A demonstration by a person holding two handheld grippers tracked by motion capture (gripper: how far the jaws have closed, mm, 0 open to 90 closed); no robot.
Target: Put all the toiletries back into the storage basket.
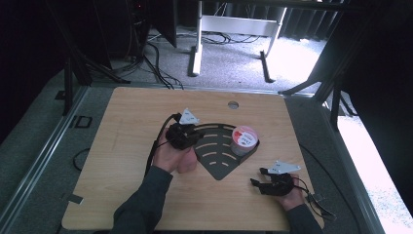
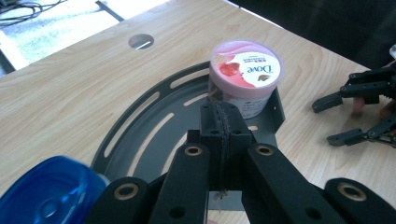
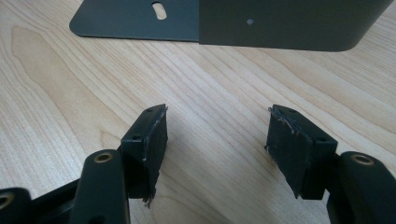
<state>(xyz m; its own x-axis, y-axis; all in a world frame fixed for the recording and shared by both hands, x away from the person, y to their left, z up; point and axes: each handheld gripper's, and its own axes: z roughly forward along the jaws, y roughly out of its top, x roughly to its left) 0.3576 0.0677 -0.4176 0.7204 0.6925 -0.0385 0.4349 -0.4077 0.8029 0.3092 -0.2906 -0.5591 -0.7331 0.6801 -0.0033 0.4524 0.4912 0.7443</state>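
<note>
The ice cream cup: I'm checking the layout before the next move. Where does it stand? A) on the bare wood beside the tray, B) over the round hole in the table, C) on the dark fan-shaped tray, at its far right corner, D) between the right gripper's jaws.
C: the ice cream cup stands upright on the dark slotted tray, against its raised corner wall.

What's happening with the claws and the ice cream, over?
Left claw shut, empty, over tray. Right claw open, on table. Ice cream upright in tray corner. Path clear.

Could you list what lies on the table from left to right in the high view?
Left gripper → dark slotted tray → pink-lidded ice cream cup → right gripper.
</note>
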